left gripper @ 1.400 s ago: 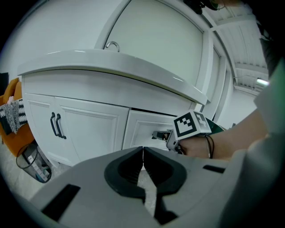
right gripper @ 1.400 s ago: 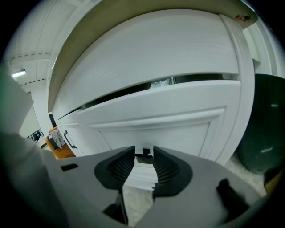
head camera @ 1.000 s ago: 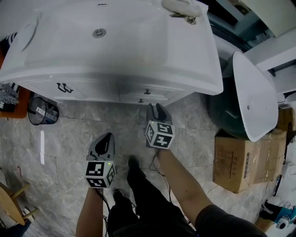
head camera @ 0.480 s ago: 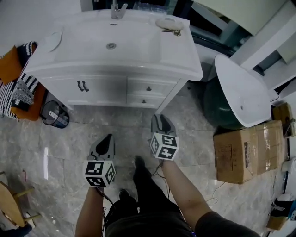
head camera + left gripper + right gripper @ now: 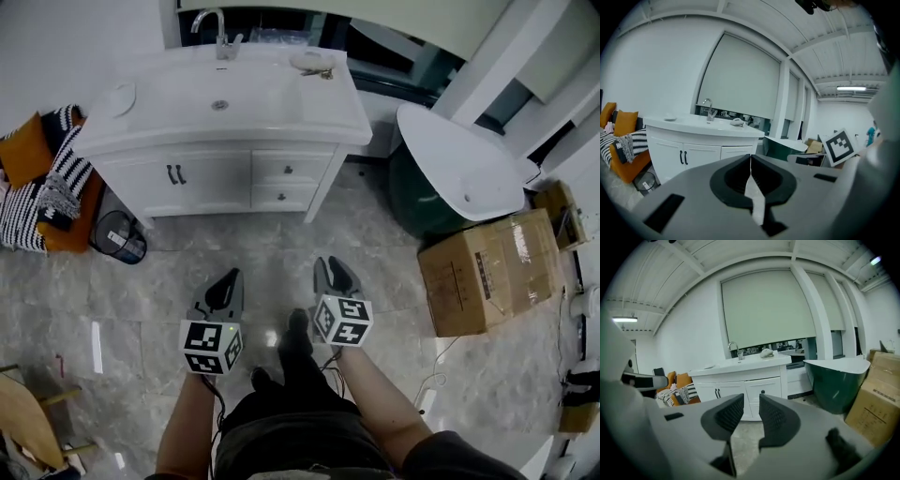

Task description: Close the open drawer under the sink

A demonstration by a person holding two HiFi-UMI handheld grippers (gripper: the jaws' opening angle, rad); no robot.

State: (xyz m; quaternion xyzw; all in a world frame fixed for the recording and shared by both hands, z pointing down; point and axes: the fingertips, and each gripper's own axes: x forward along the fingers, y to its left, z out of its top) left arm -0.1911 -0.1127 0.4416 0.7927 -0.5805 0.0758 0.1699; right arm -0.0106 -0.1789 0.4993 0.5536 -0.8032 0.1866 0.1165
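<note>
While the person stood well back from the vanity, the head view showed both drawers (image 5: 281, 173) under the sink (image 5: 220, 94) flush with the cabinet front, no gap showing: shut, just as the task wants. The left gripper (image 5: 231, 276) and right gripper (image 5: 328, 265) hung over the floor, nowhere near a handle.

By my reading nothing was left to push. Doing it well here meant only checking that the drawer fronts sat level.

The wastebasket (image 5: 120, 236) beside the cabinet held some light scraps, too small to name. The cardboard box (image 5: 487, 272) was taped shut, contents hidden.

In the left gripper view the jaws were pressed together on nothing.

In the right gripper view a narrow gap stood between the jaws, empty, with the drawers closed beyond.
</note>
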